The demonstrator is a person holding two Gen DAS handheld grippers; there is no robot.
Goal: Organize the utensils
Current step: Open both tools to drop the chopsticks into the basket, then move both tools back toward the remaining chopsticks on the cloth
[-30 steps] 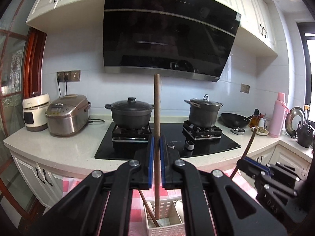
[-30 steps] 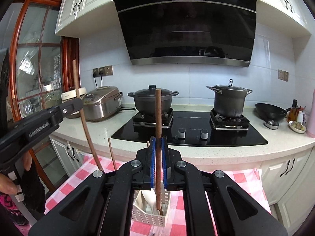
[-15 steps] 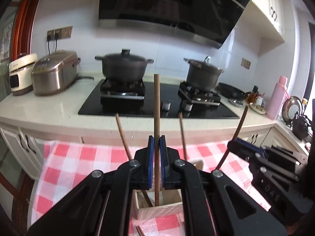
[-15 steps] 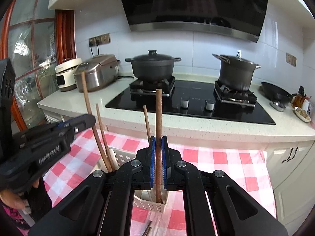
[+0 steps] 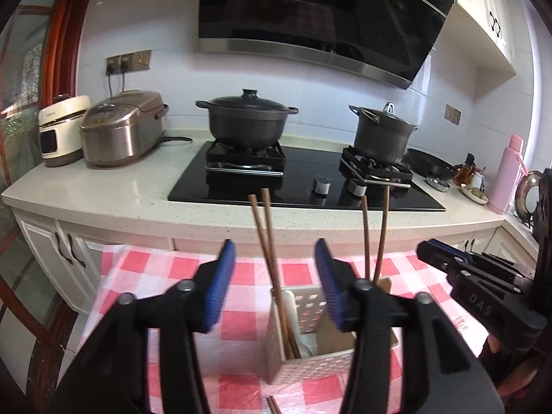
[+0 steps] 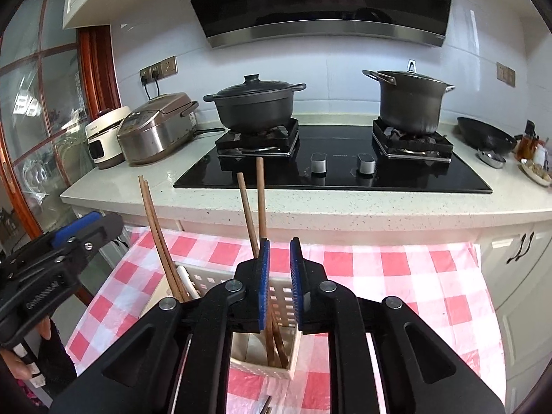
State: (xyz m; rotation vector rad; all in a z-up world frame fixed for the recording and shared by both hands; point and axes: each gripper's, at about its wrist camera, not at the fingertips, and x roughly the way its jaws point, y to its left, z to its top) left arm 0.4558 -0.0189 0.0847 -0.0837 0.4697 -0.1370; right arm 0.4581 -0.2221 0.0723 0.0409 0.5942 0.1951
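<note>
The left gripper (image 5: 274, 286), black with blue pads, is spread wide and grasps nothing; between its parted fingers stands a white perforated plastic utensil caddy (image 5: 310, 369) on a red-and-white checked tablecloth (image 5: 148, 276). Two brown wooden chopsticks (image 5: 267, 241) lean together in the caddy's left compartment, and a second pair of brown wooden sticks (image 5: 374, 238) rises from its far right part. The tips of further brown sticks (image 5: 272, 405) lie on the cloth just in front of the caddy.

The right gripper (image 6: 280, 283) has its blue pads slightly apart, released; the right-hand pair of sticks stands just beyond and below them, and no clear contact with the pads shows. From this view the left-hand chopsticks sit at the caddy's left end, near the other gripper.

Behind the cloth runs a pale speckled counter (image 5: 103, 193) carrying a black glass hob (image 6: 331, 169), a black lidded casserole (image 6: 255, 105), a tall grey stockpot (image 6: 408, 98) and a steel rice cooker (image 5: 120, 131) towards its left end
</note>
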